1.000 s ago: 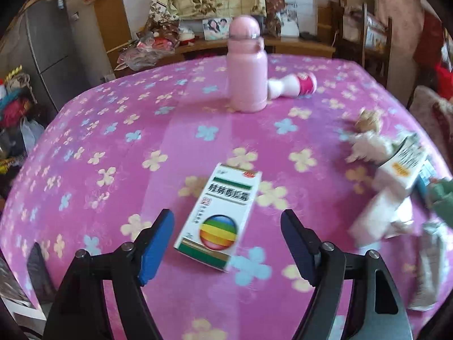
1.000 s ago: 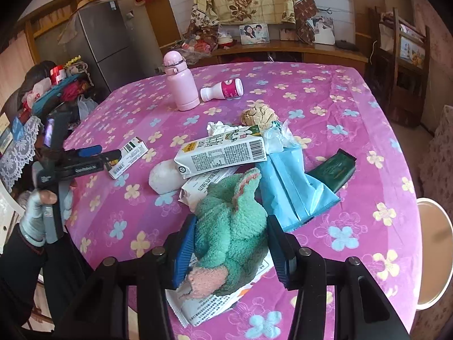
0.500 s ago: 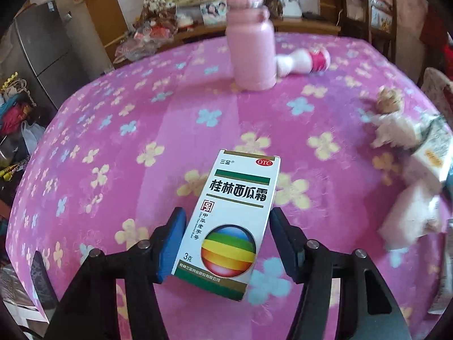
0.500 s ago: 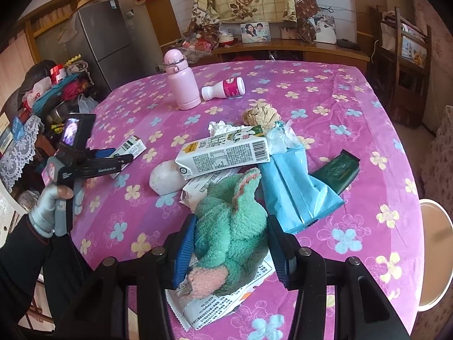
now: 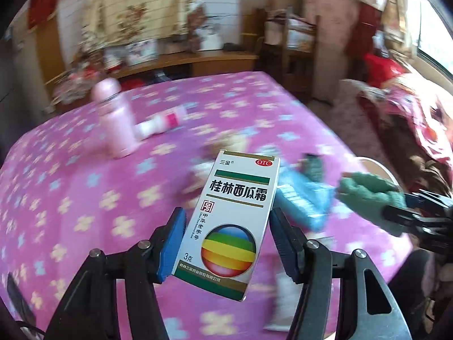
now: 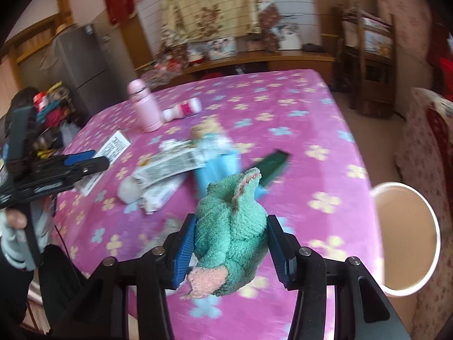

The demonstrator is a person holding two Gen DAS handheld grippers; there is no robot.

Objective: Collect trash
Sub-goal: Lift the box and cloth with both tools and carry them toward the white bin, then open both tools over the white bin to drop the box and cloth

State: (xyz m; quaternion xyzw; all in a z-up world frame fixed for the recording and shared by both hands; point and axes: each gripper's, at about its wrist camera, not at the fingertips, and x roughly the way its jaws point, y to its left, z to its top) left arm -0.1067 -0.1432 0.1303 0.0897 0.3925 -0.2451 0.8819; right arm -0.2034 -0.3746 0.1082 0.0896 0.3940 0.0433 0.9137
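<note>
Left wrist view: the left gripper (image 5: 226, 243) is clamped on a white medicine box (image 5: 236, 221), held up above the pink flowered table (image 5: 70, 198). A pink bottle (image 5: 116, 124) stands near the table's far left edge, with a small white bottle (image 5: 161, 123) lying beside it. A blue packet (image 5: 300, 201) lies near the right edge.

Right wrist view: the right gripper (image 6: 230, 248) is clamped on a green plush toy (image 6: 230, 238), lifted over the table's near edge. Cartons (image 6: 167, 167) and wrappers lie mid-table. A round bin (image 6: 407, 238) stands off the right edge.
</note>
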